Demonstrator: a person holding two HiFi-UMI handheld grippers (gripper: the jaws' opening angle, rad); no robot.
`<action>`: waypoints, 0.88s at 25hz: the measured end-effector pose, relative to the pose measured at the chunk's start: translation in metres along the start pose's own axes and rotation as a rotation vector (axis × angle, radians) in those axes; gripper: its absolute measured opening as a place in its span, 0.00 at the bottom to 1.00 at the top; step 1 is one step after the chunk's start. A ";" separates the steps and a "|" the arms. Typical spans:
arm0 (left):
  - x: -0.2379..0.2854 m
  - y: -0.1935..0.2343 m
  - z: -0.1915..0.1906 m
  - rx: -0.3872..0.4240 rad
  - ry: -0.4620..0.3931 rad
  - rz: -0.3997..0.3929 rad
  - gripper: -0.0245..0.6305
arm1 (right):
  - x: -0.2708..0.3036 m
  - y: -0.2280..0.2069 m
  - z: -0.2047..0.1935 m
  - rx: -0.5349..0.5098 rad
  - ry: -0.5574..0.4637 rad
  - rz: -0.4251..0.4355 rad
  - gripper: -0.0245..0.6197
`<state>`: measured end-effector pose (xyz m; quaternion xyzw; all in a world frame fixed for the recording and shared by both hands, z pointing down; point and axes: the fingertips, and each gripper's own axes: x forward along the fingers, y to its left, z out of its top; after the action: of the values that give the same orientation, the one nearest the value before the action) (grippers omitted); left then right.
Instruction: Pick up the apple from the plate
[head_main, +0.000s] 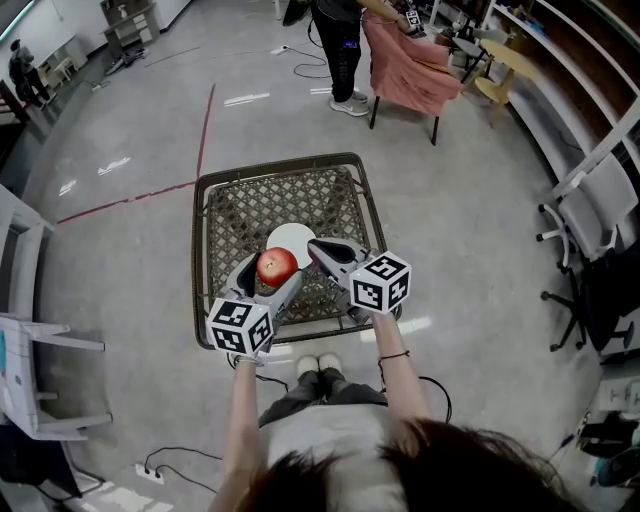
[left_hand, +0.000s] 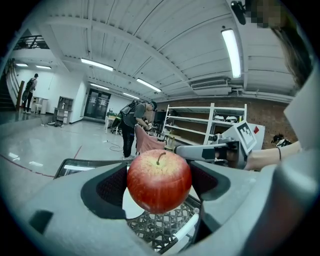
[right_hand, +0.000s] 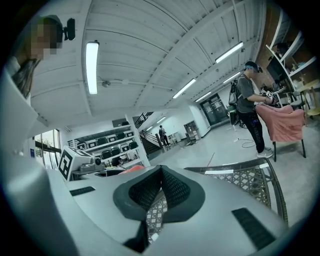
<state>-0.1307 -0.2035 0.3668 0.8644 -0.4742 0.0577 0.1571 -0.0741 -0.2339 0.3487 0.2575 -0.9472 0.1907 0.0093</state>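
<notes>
The red apple (head_main: 277, 266) (left_hand: 159, 181) is clamped between the two jaws of my left gripper (head_main: 273, 274) (left_hand: 160, 185), lifted clear of the white plate (head_main: 296, 238) (left_hand: 131, 208). The plate lies bare on the square woven-mesh table (head_main: 203, 225). My right gripper (head_main: 316, 247) (right_hand: 161, 170) hovers just right of the apple over the table, its jaws shut with nothing between them. In the right gripper view only a red sliver of the apple (right_hand: 131, 169) shows past the left jaw.
A person (head_main: 340, 45) stands beyond the table by a chair draped in pink cloth (head_main: 412, 72). Office chairs (head_main: 598, 235) stand to the right and a white rack (head_main: 28, 350) to the left. A red floor line (head_main: 205, 120) runs off the table's far-left corner.
</notes>
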 end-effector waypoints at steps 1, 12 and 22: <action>-0.001 -0.001 0.001 0.002 -0.003 -0.004 0.64 | 0.000 0.002 0.000 -0.005 -0.001 0.002 0.05; 0.000 -0.007 0.004 0.015 -0.014 -0.028 0.64 | -0.001 0.007 0.008 -0.042 -0.017 0.016 0.05; 0.000 -0.002 0.005 0.017 -0.014 -0.023 0.64 | 0.000 0.009 0.010 -0.049 -0.021 0.024 0.05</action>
<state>-0.1292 -0.2043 0.3619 0.8715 -0.4646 0.0540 0.1471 -0.0773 -0.2307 0.3359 0.2479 -0.9546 0.1651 0.0035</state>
